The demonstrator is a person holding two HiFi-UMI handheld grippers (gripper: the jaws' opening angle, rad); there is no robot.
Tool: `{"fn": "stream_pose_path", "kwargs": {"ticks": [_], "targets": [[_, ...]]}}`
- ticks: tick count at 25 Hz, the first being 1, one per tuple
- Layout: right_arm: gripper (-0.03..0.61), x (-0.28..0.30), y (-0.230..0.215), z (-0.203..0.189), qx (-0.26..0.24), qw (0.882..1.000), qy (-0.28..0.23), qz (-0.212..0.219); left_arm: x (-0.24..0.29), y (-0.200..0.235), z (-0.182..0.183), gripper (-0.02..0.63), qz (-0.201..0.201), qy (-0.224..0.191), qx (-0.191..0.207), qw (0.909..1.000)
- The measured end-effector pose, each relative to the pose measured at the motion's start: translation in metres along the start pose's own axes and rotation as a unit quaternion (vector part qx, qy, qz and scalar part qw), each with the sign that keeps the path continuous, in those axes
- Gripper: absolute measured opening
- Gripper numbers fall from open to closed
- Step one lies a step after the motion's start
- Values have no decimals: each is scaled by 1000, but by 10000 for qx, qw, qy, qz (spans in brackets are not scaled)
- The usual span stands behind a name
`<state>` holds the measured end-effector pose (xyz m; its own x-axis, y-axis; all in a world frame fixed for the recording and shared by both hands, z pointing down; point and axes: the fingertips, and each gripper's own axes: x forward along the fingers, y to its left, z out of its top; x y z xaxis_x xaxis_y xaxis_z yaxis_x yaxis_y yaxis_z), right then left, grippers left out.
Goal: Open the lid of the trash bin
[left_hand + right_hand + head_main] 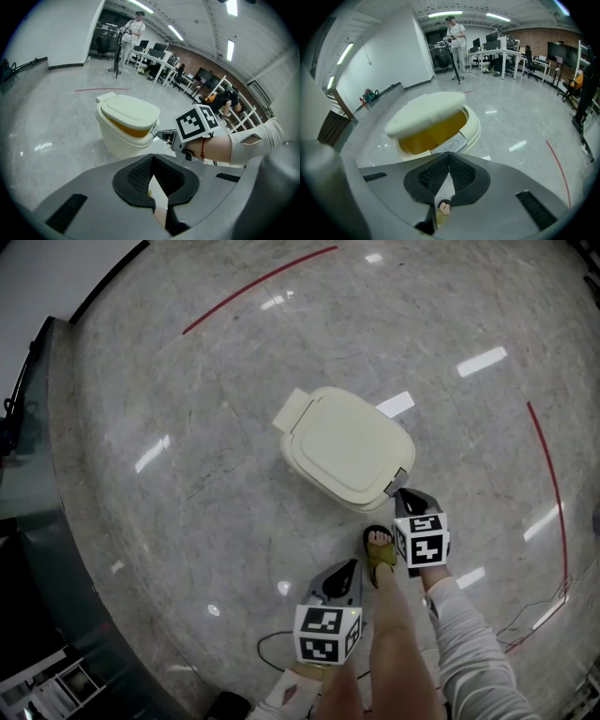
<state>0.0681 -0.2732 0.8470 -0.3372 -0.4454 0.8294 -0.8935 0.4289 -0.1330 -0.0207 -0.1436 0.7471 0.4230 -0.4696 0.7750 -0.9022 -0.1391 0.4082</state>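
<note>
Polished marble floor (187, 474) runs out toward desks and monitors at the far end, and the cream trash bin (347, 446) stands alone on it, just ahead of the person's feet. The right gripper (449, 157), jaws pressed together and empty, noses against the PUSH button (449, 146) at the bin's front edge, probably so the joined tips work as one blunt finger. The left gripper (151, 161), likewise pinched shut on nothing, hangs back beside the bin, apparently not needed. From above, the lid (345, 442) looks almost flat; the right gripper view shows it lifted, with the yellow interior (433, 133) visible beneath.
</note>
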Motion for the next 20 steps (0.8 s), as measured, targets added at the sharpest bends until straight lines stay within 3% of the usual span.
{"fn": "stream_pose_path", "kwargs": {"ticks": [15,20], "targets": [[5,-3,-1,3,242,9997,32,15,-7,-4,-4,3,14,-2,46,10000],[5,-7,2,-1,397,9987,324,53,-14,-4,5,3,37,-67,65,9999]]}}
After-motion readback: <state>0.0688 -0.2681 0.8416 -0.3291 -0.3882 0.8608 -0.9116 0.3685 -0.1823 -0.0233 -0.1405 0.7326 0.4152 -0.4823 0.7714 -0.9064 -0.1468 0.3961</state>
